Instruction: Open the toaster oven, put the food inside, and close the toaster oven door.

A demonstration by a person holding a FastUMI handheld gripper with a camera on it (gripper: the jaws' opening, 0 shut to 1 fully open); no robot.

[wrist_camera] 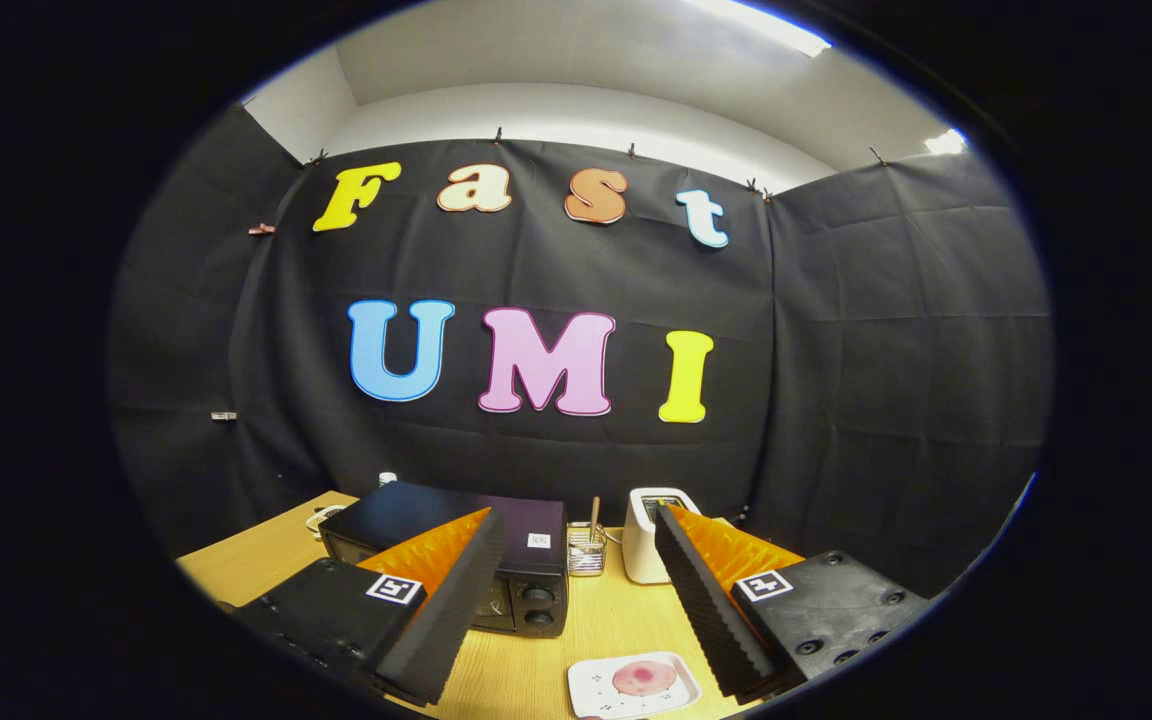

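Hovering with gripper [576, 600] fingers spread wide and empty, lining up on closed toaster oven [456, 560] at far left; food [643, 678] waiting on near plate [588, 686]

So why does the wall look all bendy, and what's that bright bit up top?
In the gripper view the fisheye lens curves the black cloth wall and wooden table; the ceiling light glares white; the toaster oven and plate of food look sharp; the open gripper holds nothing.
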